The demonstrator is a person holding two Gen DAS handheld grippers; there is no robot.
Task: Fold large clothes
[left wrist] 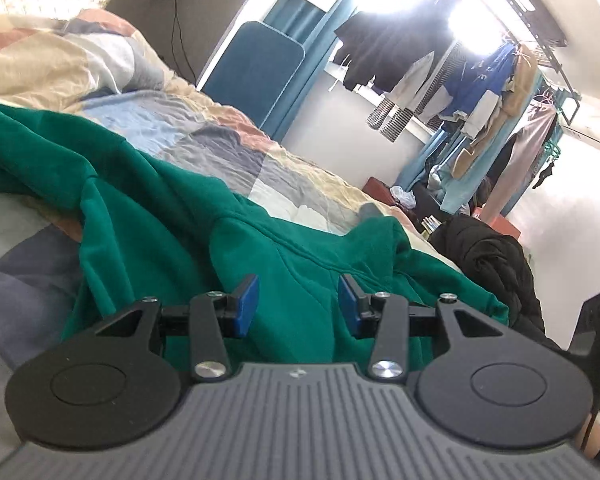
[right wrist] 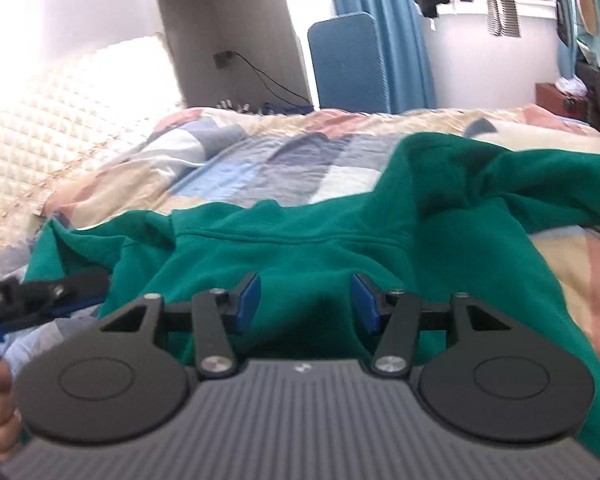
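A large green sweatshirt (left wrist: 148,216) lies crumpled on the patchwork bedspread (left wrist: 204,140). My left gripper (left wrist: 298,304) is open, its blue pads (left wrist: 247,306) spread just above the green fabric near a seam, holding nothing. In the right wrist view the same sweatshirt (right wrist: 300,256) spreads across the bed, one sleeve running off to the right. My right gripper (right wrist: 306,304) is open over the garment's near edge, with fabric showing between the jaws but not pinched. Part of the left gripper (right wrist: 40,292) shows at the far left edge.
A quilted headboard (right wrist: 60,120) stands at the bed's left. A blue chair back (right wrist: 348,60) and teal curtains stand beyond the bed. Several clothes hang on a rack (left wrist: 480,92) by the window. A black coat (left wrist: 492,264) lies off the bed's far corner.
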